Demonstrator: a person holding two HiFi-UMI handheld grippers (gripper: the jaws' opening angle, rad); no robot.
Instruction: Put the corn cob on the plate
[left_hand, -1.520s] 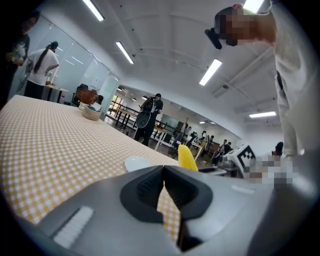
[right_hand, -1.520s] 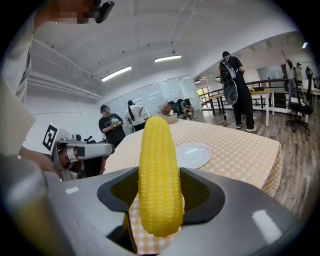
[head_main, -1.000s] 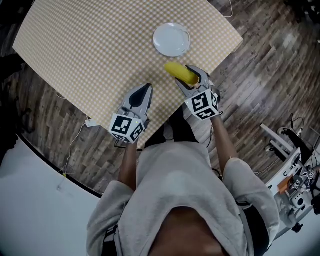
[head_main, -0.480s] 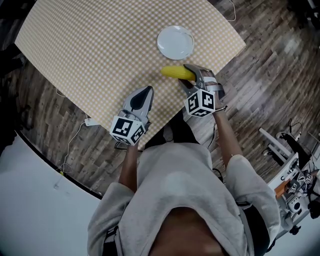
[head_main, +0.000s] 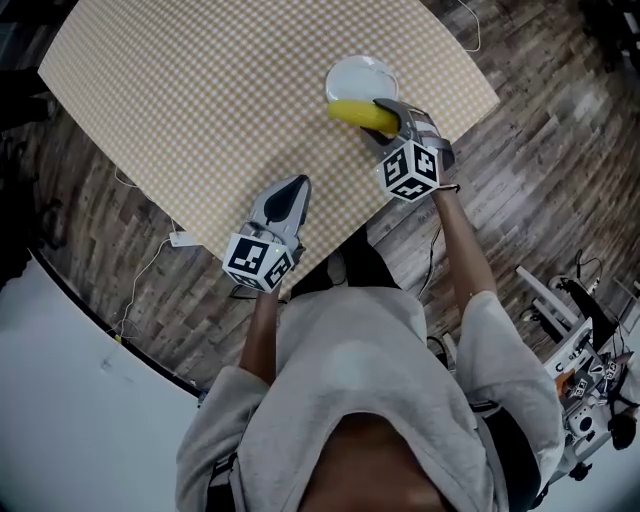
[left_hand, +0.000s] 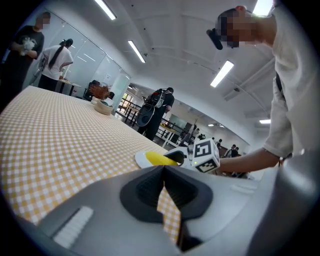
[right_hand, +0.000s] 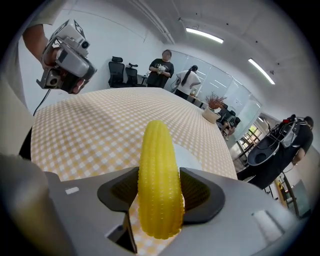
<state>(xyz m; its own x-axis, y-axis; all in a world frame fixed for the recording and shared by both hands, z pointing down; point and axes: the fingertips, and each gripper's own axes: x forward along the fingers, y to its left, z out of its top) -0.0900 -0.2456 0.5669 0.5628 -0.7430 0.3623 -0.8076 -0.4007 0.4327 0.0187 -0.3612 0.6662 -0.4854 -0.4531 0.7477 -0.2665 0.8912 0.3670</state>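
Head view: grips the corn cob (head_main: 358, 115) in the clenched right claw (head_main: 388, 120), cob tip out ahead of the jaws over the plate (head_main: 348, 70) — carried, not yet set down. Holds the left claw (head_main: 292, 192) closed, empty, well apart. Remaining: lower, release.

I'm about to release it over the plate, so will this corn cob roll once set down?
The corn cob looks round and tapered, so it may roll. It juts out unbent, so probably stiff. The plate rim might stop it.
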